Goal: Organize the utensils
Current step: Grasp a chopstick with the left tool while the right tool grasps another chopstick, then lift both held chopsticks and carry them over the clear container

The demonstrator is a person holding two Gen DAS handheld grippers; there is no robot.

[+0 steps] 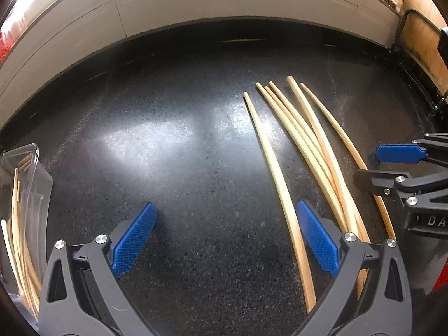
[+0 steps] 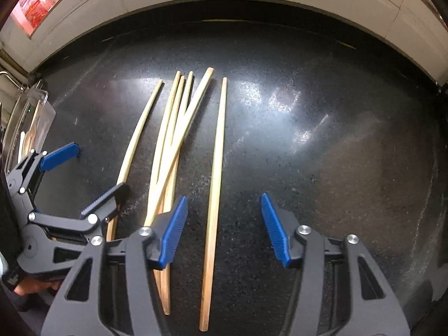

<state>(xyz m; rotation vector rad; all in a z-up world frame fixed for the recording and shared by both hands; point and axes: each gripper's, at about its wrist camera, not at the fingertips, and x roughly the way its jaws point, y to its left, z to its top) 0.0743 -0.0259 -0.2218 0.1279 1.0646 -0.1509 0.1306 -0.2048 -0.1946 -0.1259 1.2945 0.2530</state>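
Note:
Several wooden chopsticks [image 1: 308,151] lie loose on the black countertop; they also show in the right wrist view [image 2: 173,140]. One chopstick [image 2: 215,184] lies apart to the right, between my right gripper's open fingers. My right gripper [image 2: 224,232] is open and empty above it. My left gripper [image 1: 224,238] is open and empty, with its right finger next to the leftmost chopstick [image 1: 277,184]. A clear plastic container [image 1: 25,210] at the left holds more chopsticks.
The black stone countertop [image 1: 182,154] ends at a white tiled wall [image 1: 196,2] at the back. The right gripper shows at the right edge of the left wrist view [image 1: 397,165]. The left gripper shows at the left of the right wrist view [image 2: 84,173].

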